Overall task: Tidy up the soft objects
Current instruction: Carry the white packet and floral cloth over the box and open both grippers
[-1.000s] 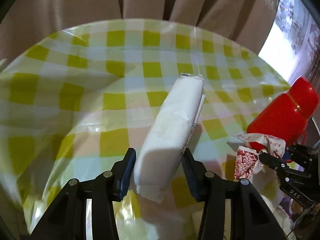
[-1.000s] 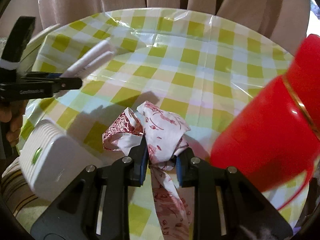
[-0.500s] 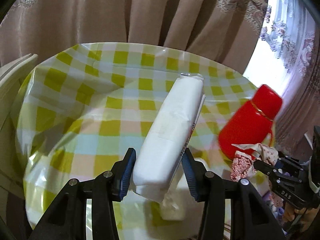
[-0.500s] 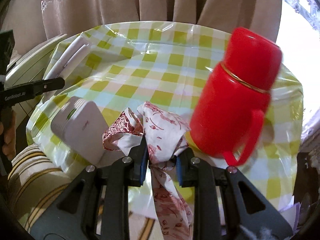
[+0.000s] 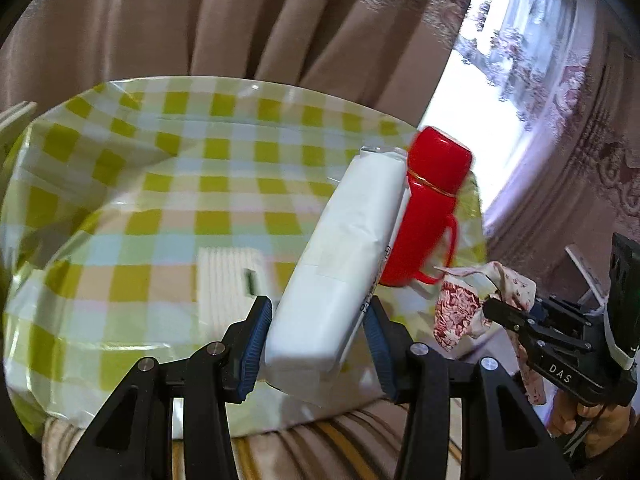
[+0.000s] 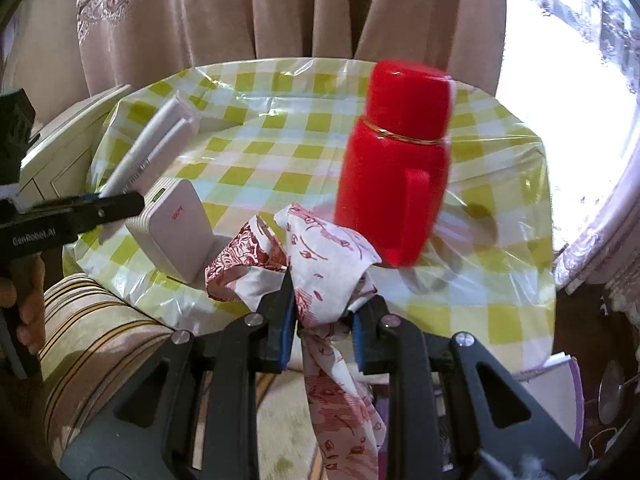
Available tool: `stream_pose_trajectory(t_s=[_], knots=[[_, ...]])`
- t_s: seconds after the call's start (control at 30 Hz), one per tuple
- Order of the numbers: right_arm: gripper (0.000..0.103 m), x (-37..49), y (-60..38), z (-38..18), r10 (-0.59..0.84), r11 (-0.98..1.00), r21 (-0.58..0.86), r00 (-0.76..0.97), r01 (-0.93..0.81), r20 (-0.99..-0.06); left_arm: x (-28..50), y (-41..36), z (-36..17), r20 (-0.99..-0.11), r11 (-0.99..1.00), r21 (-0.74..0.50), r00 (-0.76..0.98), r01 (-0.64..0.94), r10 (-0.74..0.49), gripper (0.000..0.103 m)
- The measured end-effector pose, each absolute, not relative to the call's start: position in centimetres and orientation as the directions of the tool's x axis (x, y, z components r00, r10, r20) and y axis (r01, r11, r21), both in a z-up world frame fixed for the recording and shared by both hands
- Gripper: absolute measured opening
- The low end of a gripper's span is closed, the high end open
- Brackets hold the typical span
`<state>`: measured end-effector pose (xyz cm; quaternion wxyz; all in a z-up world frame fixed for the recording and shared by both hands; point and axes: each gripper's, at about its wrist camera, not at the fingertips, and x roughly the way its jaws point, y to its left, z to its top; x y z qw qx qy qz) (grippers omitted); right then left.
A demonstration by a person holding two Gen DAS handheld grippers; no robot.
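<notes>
My left gripper (image 5: pixel 318 334) is shut on a long white soft pack of tissues (image 5: pixel 340 264), held up above the near edge of the round table; the same tissue pack (image 6: pixel 154 148) shows at the left of the right wrist view. My right gripper (image 6: pixel 323 326) is shut on a bunched white cloth with red print (image 6: pixel 320 264), whose tail hangs down below the jaws. In the left wrist view that cloth (image 5: pixel 464 304) and the right gripper (image 5: pixel 500 312) sit at the lower right, off the table's edge.
A round table under a yellow-green checked plastic cover (image 5: pixel 160 184) fills the middle. A red flask with a handle (image 6: pixel 394 176) stands on its right side. A white ribbed box (image 6: pixel 172 224) lies near the front edge. Beige curtains hang behind; a striped cushion (image 6: pixel 92 344) lies below left.
Both grippers have pulled back and up from the table with their loads. The table looks smaller, and the white box and the whole red flask have come into view.
</notes>
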<state>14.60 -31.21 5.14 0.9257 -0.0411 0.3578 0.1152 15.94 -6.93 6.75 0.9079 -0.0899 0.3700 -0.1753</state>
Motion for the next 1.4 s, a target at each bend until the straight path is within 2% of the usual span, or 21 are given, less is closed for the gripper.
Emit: stream_pose_trajectory(t_s=[0.4,0.83,1.07,1.4], knots=[[0.027,8.0,-37.1,7.0,0.115,0.988,-0.005,0.765,-0.152,-0.634,11.2,-14.9,7.4,-0.635,0.868,-0.34,0.592,0.361,-0.496,0.048],[0.027,1.1,-47.0,4.6,-0.074,0.997,-0.033,0.745,0.07,-0.663,6.1,-23.4,5.2,-0.676,0.814,-0.39,0.467,0.43,-0.57,0.048],[0.027,0.1,-49.6,3.1,-0.133,0.989,-0.045,0.719,0.14,-0.682,5.3,-27.0,2.8,-0.715,0.793,-0.411,0.381,0.449,-0.586,0.048],[0.028,0.2,-51.3,2.0,-0.194,0.974,-0.055,0.686,0.219,-0.701,6.0,-30.0,2.2,-0.724,0.784,-0.387,0.366,0.486,-0.584,0.049]])
